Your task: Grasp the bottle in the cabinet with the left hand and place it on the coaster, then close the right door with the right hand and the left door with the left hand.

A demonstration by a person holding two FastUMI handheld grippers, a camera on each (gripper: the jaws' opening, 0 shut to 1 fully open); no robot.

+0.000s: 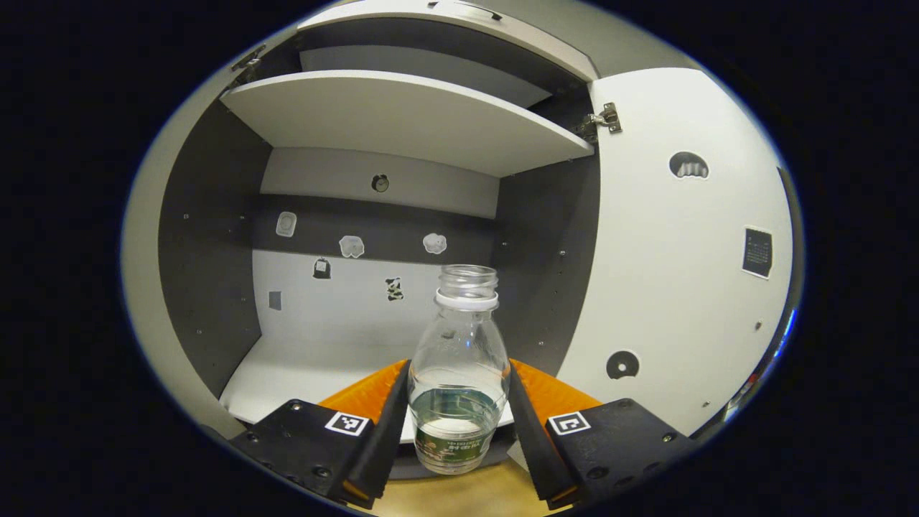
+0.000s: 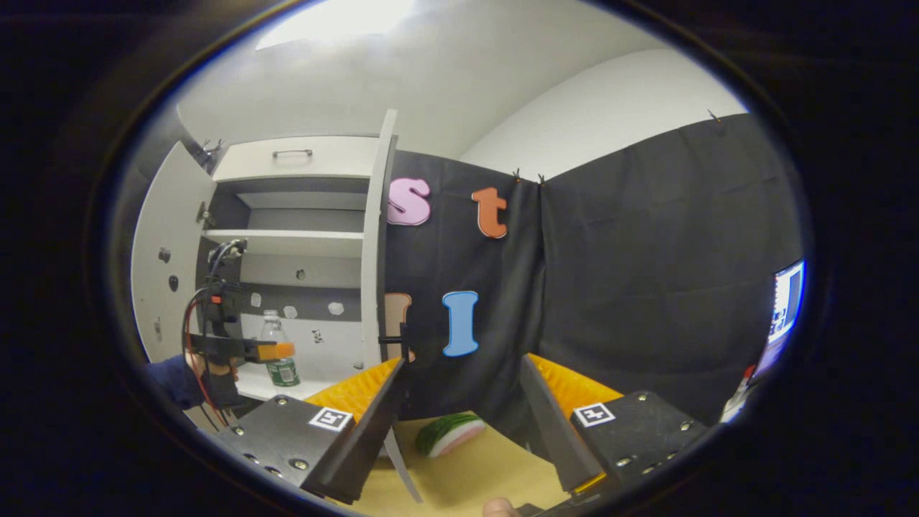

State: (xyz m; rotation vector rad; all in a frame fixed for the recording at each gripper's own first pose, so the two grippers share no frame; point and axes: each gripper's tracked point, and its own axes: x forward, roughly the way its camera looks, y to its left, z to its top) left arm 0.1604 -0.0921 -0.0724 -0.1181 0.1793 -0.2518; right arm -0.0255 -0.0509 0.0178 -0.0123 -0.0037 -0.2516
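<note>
Jaws of the left gripper clamp the bottle by its lower body, one finger pressing each side, just above the label band. Bottle upright, clear, uncapped, part filled with water; it sits at the front edge of the cabinet's lower shelf, possibly already lifted slightly — cannot tell. Right door stands wide open beside it; upper shelf overhead.

Right gripper view: the left gripper at the bottle, a sleeve behind it. Right gripper hangs well apart over the counter, jaws spread, nothing between them. A green-and-pink watermelon-slice shape lies on the counter ahead, probably the coaster, though not certain.

Judgement: step in hand is drawing the bottle out. No cap, so keep it vertical and move smoothly to avoid slopping. Pull straight back, clear the shelf lip and right door edge, then swing toward the coaster and lower flat before releasing.
</note>
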